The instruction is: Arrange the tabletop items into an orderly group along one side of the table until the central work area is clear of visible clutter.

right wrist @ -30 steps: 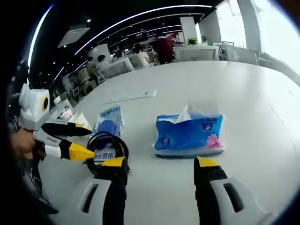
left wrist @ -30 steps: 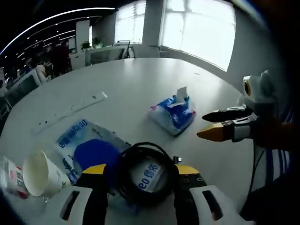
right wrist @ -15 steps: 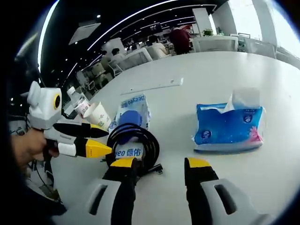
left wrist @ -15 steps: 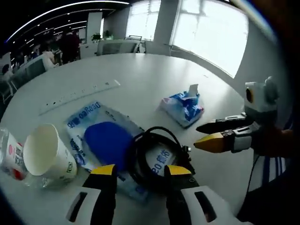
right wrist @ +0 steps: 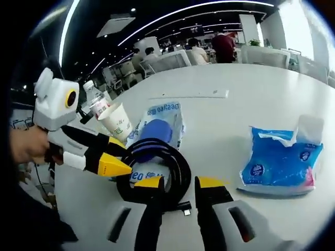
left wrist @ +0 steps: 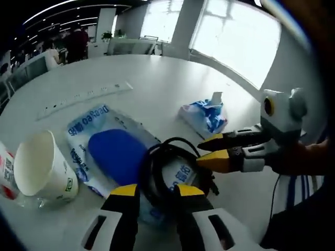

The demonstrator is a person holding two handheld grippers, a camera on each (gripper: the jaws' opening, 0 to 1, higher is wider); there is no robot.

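Note:
A coiled black cable lies on a wet-wipes packet with a blue lid. My left gripper is open, with its jaws narrowed around the coil's near rim. My right gripper is open too and straddles the opposite rim with little room left. A blue tissue pack lies apart on the white table. A paper cup stands beside the wipes, with a small bottle behind it.
A long white power strip lies across the table beyond the wipes. A hand holds the left gripper. Office desks, chairs and people stand far behind the table. Bright windows lie past the far edge.
Both grippers have moved in on the cable coil from opposite sides. Their jaws have narrowed steadily. The cable, wipes, cup and tissue pack lie where they were.

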